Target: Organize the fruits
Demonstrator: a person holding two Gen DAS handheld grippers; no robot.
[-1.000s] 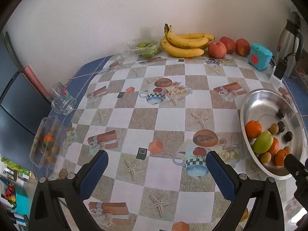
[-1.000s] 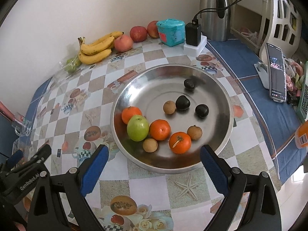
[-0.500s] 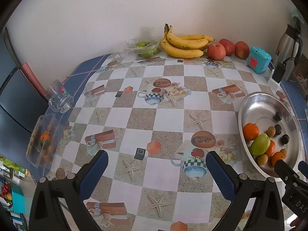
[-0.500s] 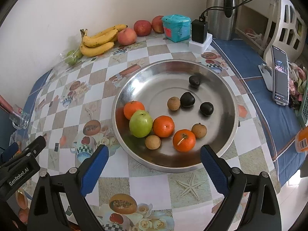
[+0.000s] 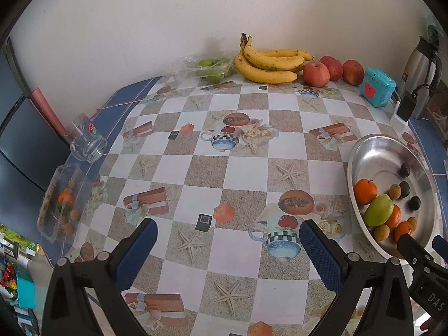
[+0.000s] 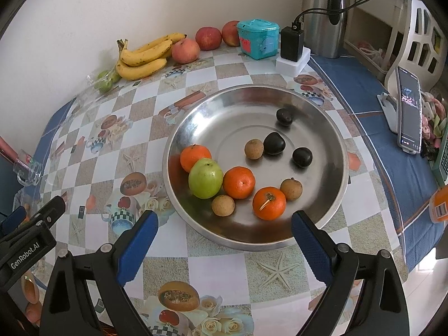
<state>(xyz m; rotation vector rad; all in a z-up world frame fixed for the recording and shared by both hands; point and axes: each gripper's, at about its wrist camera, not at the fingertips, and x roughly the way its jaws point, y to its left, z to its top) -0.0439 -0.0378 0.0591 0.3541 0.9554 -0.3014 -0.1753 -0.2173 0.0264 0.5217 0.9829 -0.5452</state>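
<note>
Left tool (image 5: pixel 226 247): spread wide, holding nothing, hovering over the near part of the counter (image 5: pixel 229 168); its tip also showed at the left edge of the right view.
Right tool (image 6: pixel 224 231): spread wide, holding nothing, just short of the near rim of the bowl (image 6: pixel 252 103); its black tip reached the bowl's near edge in the left view.
Bowl: steel, on the right side of the counter, carrying the loose fruit.
Guava (image 6: pixel 205 178): green, in the near-left of the bowl, touching two oranges (one behind it, one to its right).
Oranges: three in the bowl, at far left (image 6: pixel 194 156), centre (image 6: pixel 238 182) and near (image 6: pixel 269 203).
Longans: three small brown ones, one far (image 6: pixel 253 148), one near the guava (image 6: pixel 223 205), one right of the near orange (image 6: pixel 291 189).
Dark fruits: three, in the far-right half of the bowl (image 6: pixel 273 143), apart from the oranges (kind unclear).
Bananas (image 5: pixel 270 64): a bunch at the far edge by the wall.
Apples (image 5: pixel 315 74): three red ones, right of the bananas, the nearest touching the bunch.
Bag (image 5: pixel 208 68): clear, with green fruit, left of the bananas.
Tray (image 5: pixel 60 201): clear plastic, at the left edge of the counter, with an orange and small brown fruits inside.
Glass (image 5: pixel 85 138): lying tilted, far of the tray.
Box (image 5: pixel 378 91): teal, right of the apples.
Kettle (image 6: pixel 324 14): steel, at the far right corner.
</note>
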